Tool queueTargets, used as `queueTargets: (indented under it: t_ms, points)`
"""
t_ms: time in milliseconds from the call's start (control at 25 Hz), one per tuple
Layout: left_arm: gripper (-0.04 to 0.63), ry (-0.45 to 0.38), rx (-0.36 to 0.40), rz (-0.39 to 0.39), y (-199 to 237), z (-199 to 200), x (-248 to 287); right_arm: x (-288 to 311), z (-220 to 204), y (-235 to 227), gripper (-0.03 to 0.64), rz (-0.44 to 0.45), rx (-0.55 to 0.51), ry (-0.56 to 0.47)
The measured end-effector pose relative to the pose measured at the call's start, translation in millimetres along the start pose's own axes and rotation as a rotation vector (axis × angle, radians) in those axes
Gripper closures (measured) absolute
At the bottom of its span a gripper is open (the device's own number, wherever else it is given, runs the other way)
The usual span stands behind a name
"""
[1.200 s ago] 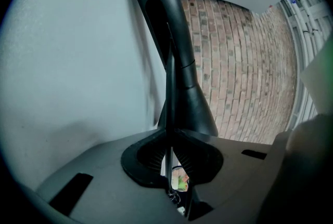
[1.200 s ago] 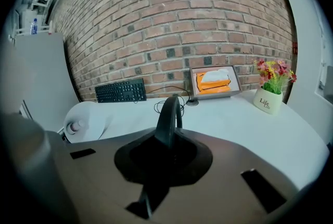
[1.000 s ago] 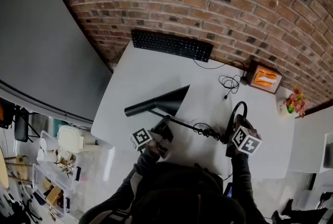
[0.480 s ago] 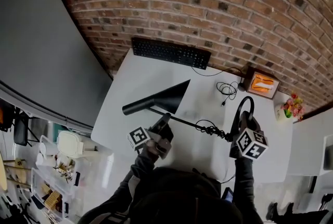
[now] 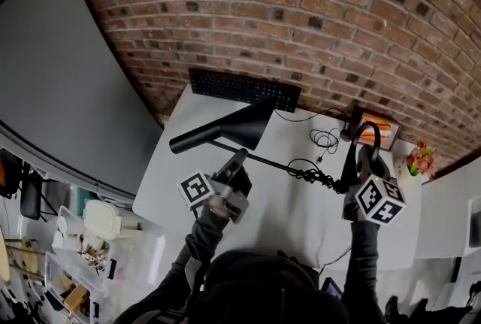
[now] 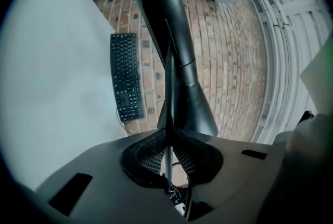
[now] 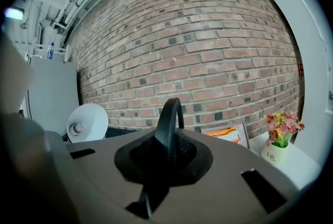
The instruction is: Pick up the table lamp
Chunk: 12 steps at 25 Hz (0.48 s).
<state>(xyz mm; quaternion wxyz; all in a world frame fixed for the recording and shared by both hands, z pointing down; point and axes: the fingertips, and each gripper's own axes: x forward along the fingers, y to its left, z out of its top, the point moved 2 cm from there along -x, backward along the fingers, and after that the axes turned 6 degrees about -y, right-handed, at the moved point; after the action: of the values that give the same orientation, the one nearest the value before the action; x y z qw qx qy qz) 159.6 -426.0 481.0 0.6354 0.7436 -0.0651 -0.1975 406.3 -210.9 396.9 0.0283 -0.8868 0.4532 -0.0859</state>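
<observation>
Both jaws are clamped: my left gripper (image 6: 167, 137) pinches the thin rod of the table lamp (image 5: 225, 131), my right gripper (image 7: 167, 145) its ring base. The lamp hangs just in front of the keyboard (image 5: 244, 89), apparently clear of the table (image 5: 301, 217). I'd raise both ends evenly so the cord (image 5: 304, 172) doesn't snag.
</observation>
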Motion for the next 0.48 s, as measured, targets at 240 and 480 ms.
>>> queueTargets:
  t_ms: [240,480]
  points:
    - [0.560,-0.009,0.000,-0.024,-20,7,3,0,26,11,0.595,0.034,-0.016,-0.040]
    - [0.560,-0.023,0.027,-0.052,-34,12,0,-1,39,18,0.595,0.059,-0.022,-0.064]
